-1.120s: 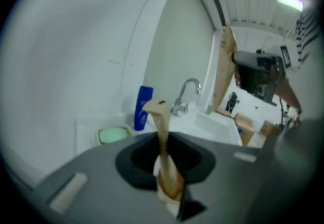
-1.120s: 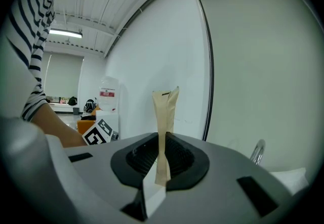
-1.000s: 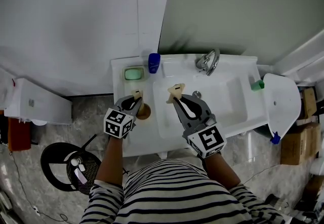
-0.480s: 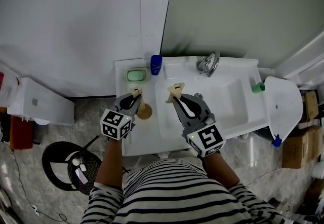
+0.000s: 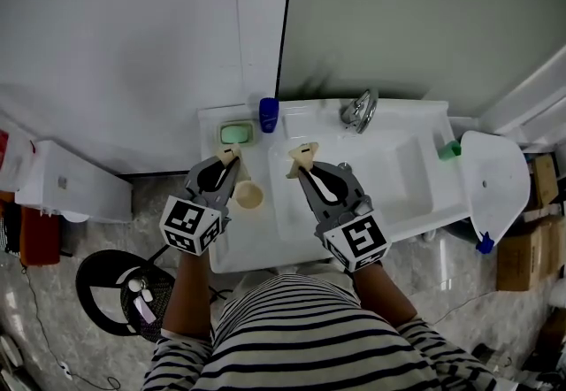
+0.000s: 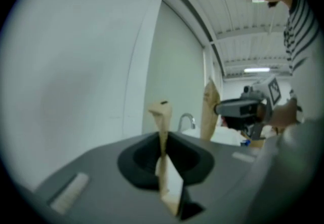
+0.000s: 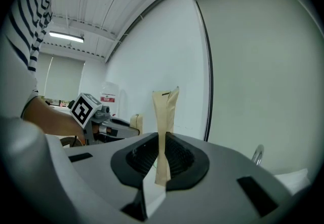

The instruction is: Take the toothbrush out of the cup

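A beige cup (image 5: 248, 195) stands on the white counter (image 5: 232, 243) left of the basin, and its inside looks bare. I see no toothbrush in any view. My left gripper (image 5: 229, 153) hangs above and just left of the cup; its jaws have just been closing, and in the left gripper view its fingertips (image 6: 161, 109) meet with nothing visible between them. My right gripper (image 5: 304, 151) hovers over the basin's left rim, its tips (image 7: 166, 97) pressed together and empty.
A green soap dish (image 5: 235, 132) and a blue bottle (image 5: 268, 113) sit at the counter's back left. The chrome faucet (image 5: 361, 109) stands behind the basin (image 5: 398, 172). A small green item (image 5: 450, 149) lies at the right end. Walls close off the back.
My left gripper has risen away from the cup and shifted a little left, so the cup's mouth now shows. The right gripper has stayed where it was.
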Demonstrator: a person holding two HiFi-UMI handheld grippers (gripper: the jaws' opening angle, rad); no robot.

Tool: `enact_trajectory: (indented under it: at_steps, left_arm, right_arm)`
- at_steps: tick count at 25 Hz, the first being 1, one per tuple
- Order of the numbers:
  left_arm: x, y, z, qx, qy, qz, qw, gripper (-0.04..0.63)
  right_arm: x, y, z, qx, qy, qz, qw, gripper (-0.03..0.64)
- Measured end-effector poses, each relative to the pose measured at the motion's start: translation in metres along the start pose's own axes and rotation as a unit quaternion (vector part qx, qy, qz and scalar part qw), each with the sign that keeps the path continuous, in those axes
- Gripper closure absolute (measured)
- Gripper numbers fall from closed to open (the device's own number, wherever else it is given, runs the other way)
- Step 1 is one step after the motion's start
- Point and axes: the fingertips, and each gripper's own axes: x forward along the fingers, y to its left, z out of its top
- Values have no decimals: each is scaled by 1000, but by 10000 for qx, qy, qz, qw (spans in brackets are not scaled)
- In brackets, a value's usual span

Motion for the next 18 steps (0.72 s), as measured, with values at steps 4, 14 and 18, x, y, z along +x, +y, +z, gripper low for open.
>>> enact_trajectory:
  at_steps: [4, 14, 18]
  left_arm:
    - [-1, -11, 25, 77, -243, -64, 9997, 560]
    - [23, -67, 59, 144, -474, -548, 9973, 560]
    - [37, -85, 61, 135, -454, -637, 9968, 560]
  right_arm:
    - [-2, -4, -1, 30, -28, -34, 10000, 580]
    - [-18, -24, -3, 87, -40, -110, 9999, 580]
    - [-28, -37, -6, 124, -42, -132, 9998, 580]
